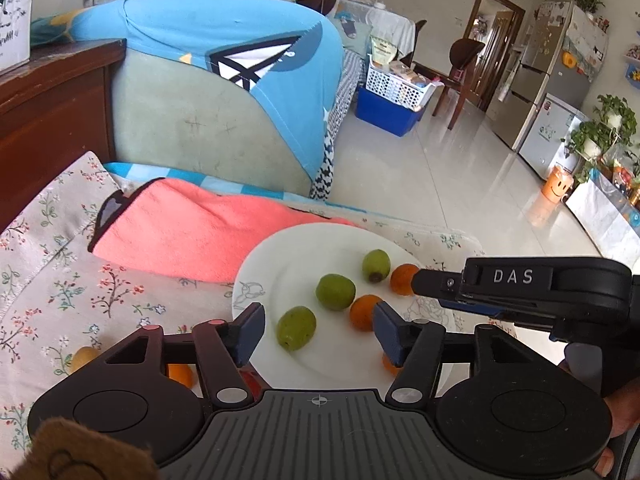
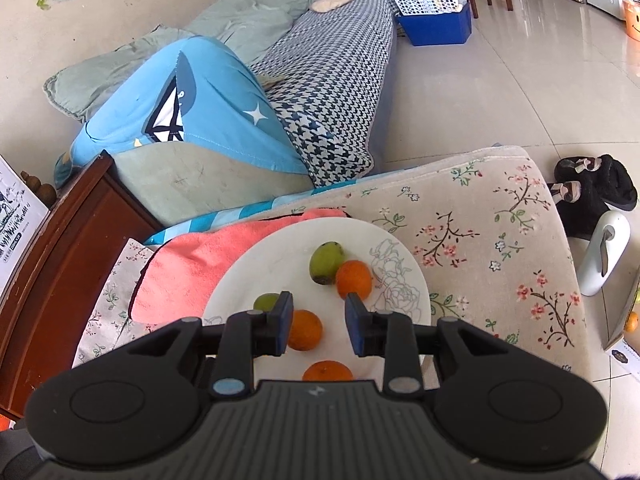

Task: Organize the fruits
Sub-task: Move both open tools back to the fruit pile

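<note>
Both grippers hang over the white plate [image 1: 288, 256], which sits on a floral cloth [image 1: 52, 280] with its far rim touching a pink towel [image 1: 192, 232].

The left gripper [image 1: 318, 334] has its jaws spread wide, nothing between them. Just beyond its fingertips lie three green fruits: one [image 1: 297, 328] near the plate's near edge, one [image 1: 335, 292] at the middle, one [image 1: 376, 265] farther back. An orange [image 1: 363, 312] sits just beside the left gripper's right finger, and another orange [image 1: 403, 278] lies toward the plate's right rim, right at the tip of the right gripper [image 1: 424, 280], which comes in from the right side in this view.

Off the plate, on the cloth at the near left, a small orange [image 1: 181, 375] and a yellowish fruit [image 1: 82, 358] show partly behind the left gripper's body.

From the right wrist, the right gripper [image 2: 318, 322] is also spread apart and empty. An orange [image 2: 306, 330] sits just beside its left finger, a green fruit [image 2: 267, 302] peeks out behind that finger, and a third orange [image 2: 327, 372] lies at the plate's near edge, half hidden by the gripper body. Farther back, a green fruit [image 2: 326, 262] touches an orange [image 2: 354, 279].
</note>
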Action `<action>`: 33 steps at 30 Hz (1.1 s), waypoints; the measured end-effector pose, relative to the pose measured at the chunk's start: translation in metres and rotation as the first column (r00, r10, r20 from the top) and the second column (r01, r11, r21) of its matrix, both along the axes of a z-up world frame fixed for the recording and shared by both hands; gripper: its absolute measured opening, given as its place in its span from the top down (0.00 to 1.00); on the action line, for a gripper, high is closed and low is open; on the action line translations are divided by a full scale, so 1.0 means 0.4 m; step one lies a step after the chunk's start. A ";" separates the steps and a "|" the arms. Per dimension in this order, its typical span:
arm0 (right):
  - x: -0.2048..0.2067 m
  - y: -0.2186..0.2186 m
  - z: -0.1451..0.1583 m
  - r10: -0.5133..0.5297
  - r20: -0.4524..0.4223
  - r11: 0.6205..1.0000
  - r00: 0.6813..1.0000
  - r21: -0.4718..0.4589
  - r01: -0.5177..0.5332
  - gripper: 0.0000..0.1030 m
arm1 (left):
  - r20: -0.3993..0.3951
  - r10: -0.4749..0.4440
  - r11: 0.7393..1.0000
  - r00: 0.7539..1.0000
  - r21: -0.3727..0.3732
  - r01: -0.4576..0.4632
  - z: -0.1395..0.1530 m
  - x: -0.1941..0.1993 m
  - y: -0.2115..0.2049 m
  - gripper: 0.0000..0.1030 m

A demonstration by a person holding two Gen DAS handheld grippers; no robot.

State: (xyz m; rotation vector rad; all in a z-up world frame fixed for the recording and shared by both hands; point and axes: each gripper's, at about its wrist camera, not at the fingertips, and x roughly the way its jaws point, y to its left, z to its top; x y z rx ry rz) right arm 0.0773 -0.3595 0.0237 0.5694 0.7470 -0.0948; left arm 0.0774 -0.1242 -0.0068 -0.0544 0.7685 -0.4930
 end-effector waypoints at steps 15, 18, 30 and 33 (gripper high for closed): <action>-0.013 0.078 0.014 0.191 0.040 0.982 0.981 -0.013 -0.190 0.69 | -0.003 0.157 0.987 0.988 0.026 -0.156 0.057 0.016 0.146 0.17; -0.019 0.107 0.013 0.252 0.049 0.967 0.966 -0.041 -0.250 0.69 | -0.006 0.187 0.982 0.982 0.015 -0.187 0.066 0.011 0.180 0.16; -0.044 0.217 -0.014 0.418 0.061 0.907 0.906 -0.080 -0.413 0.69 | -0.051 0.247 0.966 0.968 0.088 -0.243 0.023 -0.010 0.249 0.14; -0.046 0.241 -0.028 0.437 0.042 0.897 0.898 -0.089 -0.433 0.70 | -0.048 0.252 0.964 0.966 0.095 -0.247 0.022 -0.013 0.260 0.14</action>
